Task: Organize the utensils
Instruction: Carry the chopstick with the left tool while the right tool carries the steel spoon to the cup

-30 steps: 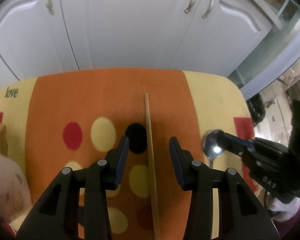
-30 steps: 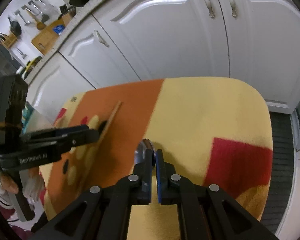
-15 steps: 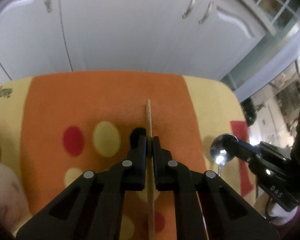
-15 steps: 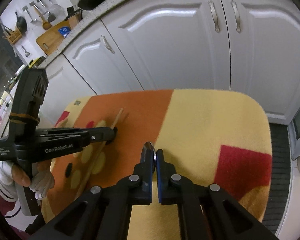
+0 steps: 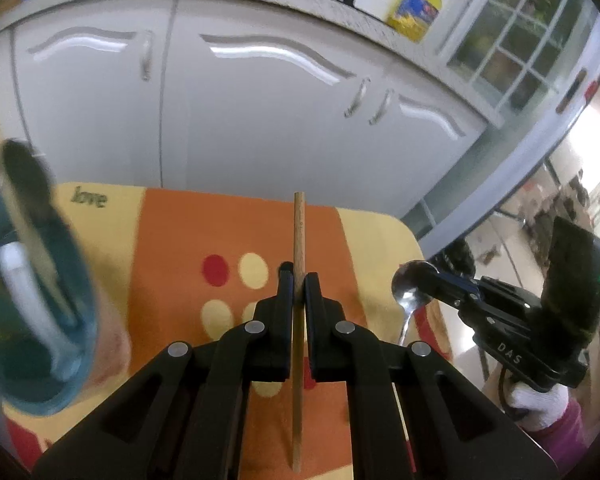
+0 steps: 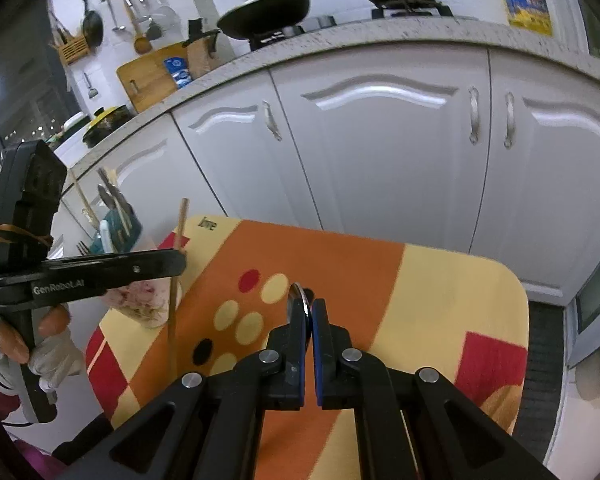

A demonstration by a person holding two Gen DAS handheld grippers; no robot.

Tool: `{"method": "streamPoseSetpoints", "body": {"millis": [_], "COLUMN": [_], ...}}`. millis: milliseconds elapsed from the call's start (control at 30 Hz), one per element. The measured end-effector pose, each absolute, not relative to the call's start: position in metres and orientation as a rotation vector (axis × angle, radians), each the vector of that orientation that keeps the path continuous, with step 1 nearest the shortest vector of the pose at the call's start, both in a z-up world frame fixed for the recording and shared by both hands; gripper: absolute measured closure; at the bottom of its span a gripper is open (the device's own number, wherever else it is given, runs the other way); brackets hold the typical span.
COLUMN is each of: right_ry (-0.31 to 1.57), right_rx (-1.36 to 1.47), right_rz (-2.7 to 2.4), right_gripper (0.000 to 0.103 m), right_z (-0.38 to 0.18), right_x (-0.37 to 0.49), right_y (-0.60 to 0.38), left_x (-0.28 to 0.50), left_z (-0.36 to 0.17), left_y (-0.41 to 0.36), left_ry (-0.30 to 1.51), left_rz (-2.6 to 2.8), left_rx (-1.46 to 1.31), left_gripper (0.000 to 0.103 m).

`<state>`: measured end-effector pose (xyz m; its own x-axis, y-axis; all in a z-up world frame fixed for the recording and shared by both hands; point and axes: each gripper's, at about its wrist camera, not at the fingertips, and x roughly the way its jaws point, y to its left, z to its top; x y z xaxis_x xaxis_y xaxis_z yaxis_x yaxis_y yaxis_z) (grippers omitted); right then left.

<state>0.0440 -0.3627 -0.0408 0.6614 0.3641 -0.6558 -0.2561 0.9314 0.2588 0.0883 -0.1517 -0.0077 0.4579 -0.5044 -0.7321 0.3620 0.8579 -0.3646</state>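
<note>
Left hand-held gripper [image 5: 294, 285] pinches thin wooden chopstick [image 5: 299, 236] mid-length, centre of left wrist frame, above orange-and-yellow patterned table cloth [image 5: 236, 232].

Right hand-held gripper [image 6: 307, 312] pressed onto shiny metal spoon [image 6: 296, 294] at bowl edge; handle hangs below, lower right of left wrist frame.

Teal utensil cup [image 6: 114, 228], already holding utensils, at mid-left edge of right wrist frame.

Risks:
- Chopstick pivots in narrow pinch, misses cup mouth.
- Spoon slips: smooth metal, grip at bowl, heavy handle swinging.
- Long stick snags standing utensils, tips cup.
- Grippers collide if both approach cup together.
</note>
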Motion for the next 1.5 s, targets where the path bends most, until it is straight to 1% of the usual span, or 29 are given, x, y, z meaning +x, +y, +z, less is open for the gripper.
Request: {"method": "streamPoseSetpoints", "body": {"millis": [333,467,667,833,1133,1333,1500], "right_ry": [0.697,0.65,0.589,0.532,0.466,0.419,0.419], "right_rx": [0.068,0.049,0.037,0.022,-0.026,-0.063,-0.101], "right_rz": [0.408,0.434,0.463,0.463,0.399,0.344,0.33], "right_gripper": [0.1,0.1,0.1,0.1,0.1,0.1,0.1], "right_z": [0.002,0.024,0.052,0.075,0.084,0.079,0.065], "right_x": [0.035,0.036,0.044,0.059,0.087,0.105,0.116], "right_y": [-0.322,-0.301,-0.264,-0.231,-0.189,-0.17,-0.157], "left_x": [0.059,0.053,0.058,0.069,0.097,0.111,0.122], "left_z": [0.049,0.08,0.112,0.126,0.134,0.117,0.098], "left_y": [-0.101,-0.071,-0.03,0.0,0.03,0.029,0.028], "left_ry": [0.842,0.769,0.674,0.617,0.517,0.494,0.495], "left_rz": [-0.512,-0.479,-0.398,-0.315,-0.188,-0.141,-0.097], "left_rx": [-0.197,-0.209,-0.219,-0.213,-0.21,-0.197,-0.193], "left_gripper": [0.099,0.099,0.099,0.099,0.099,0.099,0.099]}}
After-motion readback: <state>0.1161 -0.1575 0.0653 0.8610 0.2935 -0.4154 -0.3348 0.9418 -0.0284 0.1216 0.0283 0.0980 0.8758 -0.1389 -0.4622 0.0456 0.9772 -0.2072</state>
